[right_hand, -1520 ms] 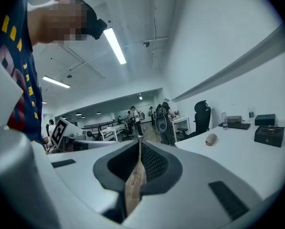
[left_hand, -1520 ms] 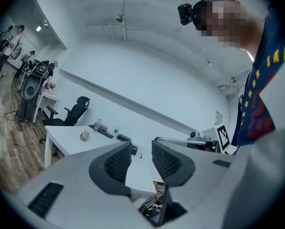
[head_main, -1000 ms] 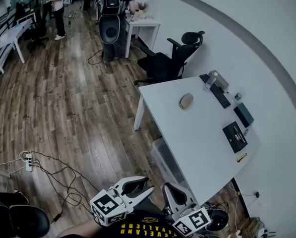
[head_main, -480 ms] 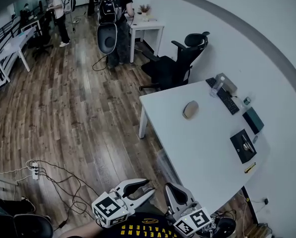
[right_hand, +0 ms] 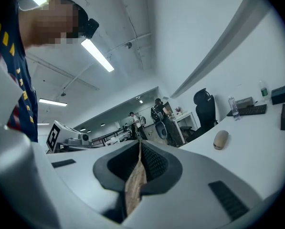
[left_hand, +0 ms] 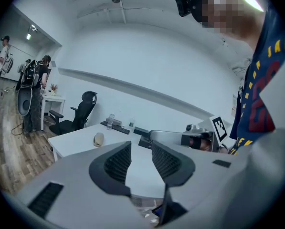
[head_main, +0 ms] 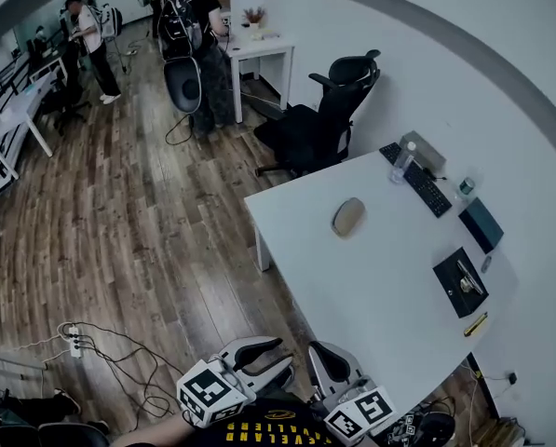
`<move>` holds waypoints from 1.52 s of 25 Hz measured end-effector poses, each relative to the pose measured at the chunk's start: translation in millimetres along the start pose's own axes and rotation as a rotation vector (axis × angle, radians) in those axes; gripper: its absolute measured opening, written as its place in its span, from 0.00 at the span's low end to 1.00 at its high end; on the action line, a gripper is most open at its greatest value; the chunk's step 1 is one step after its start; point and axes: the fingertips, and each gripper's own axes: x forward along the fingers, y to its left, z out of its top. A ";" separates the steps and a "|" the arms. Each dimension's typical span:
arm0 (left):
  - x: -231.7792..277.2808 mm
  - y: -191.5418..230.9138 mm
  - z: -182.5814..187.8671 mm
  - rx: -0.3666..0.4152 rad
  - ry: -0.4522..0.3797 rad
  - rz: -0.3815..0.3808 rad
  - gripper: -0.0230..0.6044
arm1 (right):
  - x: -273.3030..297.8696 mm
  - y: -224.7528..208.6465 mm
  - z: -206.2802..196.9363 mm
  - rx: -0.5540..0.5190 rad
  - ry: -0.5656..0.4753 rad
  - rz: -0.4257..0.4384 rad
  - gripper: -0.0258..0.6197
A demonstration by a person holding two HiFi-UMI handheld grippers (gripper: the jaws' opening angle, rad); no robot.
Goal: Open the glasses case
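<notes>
The bench [head_main: 371, 287] is plain white, and the glasses case [head_main: 348, 216] is pale beige. The keyboard [head_main: 417, 180] and office chair [head_main: 324, 119] are black. The floor [head_main: 119, 222] is brown wood plank. The left tool [head_main: 273, 357] and right tool [head_main: 326, 366] are light grey with black ribbed pads [left_hand: 117, 160]; their cubes [head_main: 206, 391] bear black-and-white square markers.

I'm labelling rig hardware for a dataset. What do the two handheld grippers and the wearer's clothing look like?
Both the left gripper and the right gripper have pale grey moulded bodies with curved fingers lined in dark ribbed pads. Each carries a cube of black-and-white square markers. The person wears a dark top with yellow lettering.
</notes>
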 end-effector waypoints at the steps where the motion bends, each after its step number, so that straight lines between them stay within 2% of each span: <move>1: 5.4 2.4 1.7 0.002 0.007 0.003 0.27 | 1.7 -6.0 2.4 0.009 -0.008 0.001 0.08; 12: 34.7 10.6 13.1 0.036 0.053 -0.004 0.27 | 7.7 -41.3 17.3 0.064 -0.057 -0.023 0.08; 16: 36.8 21.6 13.0 0.013 0.056 -0.017 0.27 | 16.0 -41.3 17.4 0.055 -0.053 -0.031 0.08; 19: 47.5 26.1 12.1 0.000 0.067 -0.065 0.27 | 17.0 -49.8 18.0 0.052 -0.057 -0.076 0.08; 23: 58.7 34.4 19.0 0.041 0.075 -0.146 0.27 | 24.3 -61.8 22.2 0.051 -0.068 -0.154 0.08; 30: 83.5 76.3 41.8 0.031 0.093 -0.277 0.27 | 55.7 -87.6 37.7 0.048 -0.094 -0.300 0.08; 38: 88.6 141.3 73.6 0.010 0.072 -0.377 0.27 | 111.7 -100.0 49.9 0.029 -0.127 -0.410 0.08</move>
